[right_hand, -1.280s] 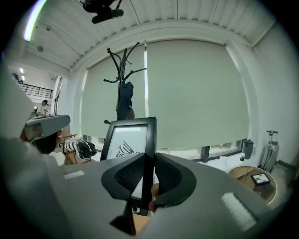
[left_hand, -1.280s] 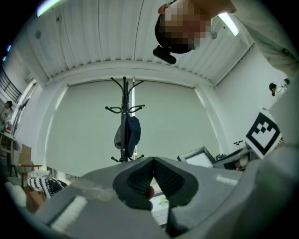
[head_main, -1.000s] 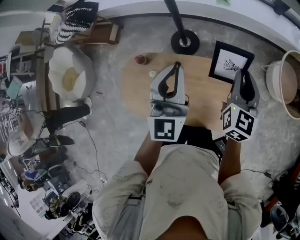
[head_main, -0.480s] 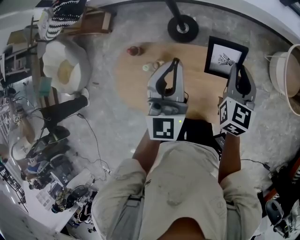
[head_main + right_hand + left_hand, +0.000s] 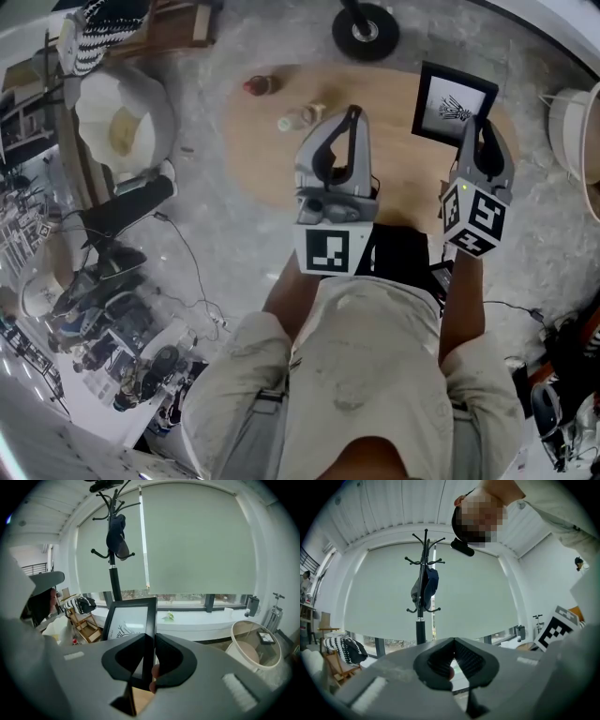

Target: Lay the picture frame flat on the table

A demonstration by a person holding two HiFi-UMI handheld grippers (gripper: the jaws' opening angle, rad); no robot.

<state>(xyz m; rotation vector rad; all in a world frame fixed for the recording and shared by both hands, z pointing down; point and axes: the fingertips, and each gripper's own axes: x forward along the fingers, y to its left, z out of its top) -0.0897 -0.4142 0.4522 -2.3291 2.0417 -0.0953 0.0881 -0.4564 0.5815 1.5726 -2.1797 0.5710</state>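
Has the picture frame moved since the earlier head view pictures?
Yes. Held by the right tongs, the picture frame is now farther from the coat stand base, nearer the person.

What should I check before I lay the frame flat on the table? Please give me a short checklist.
1. Right gripper shut on the picture frame edge: ok.
2. Frame lying flat: not ok, it is held on edge.
3. Frame's lower edge touching the table: cannot tell.
4. Bare wood near the frame: ok; the small bottle and red object lie apart, to the left in the head view.
5. Left gripper shut, empty, apart from the frame: ok.
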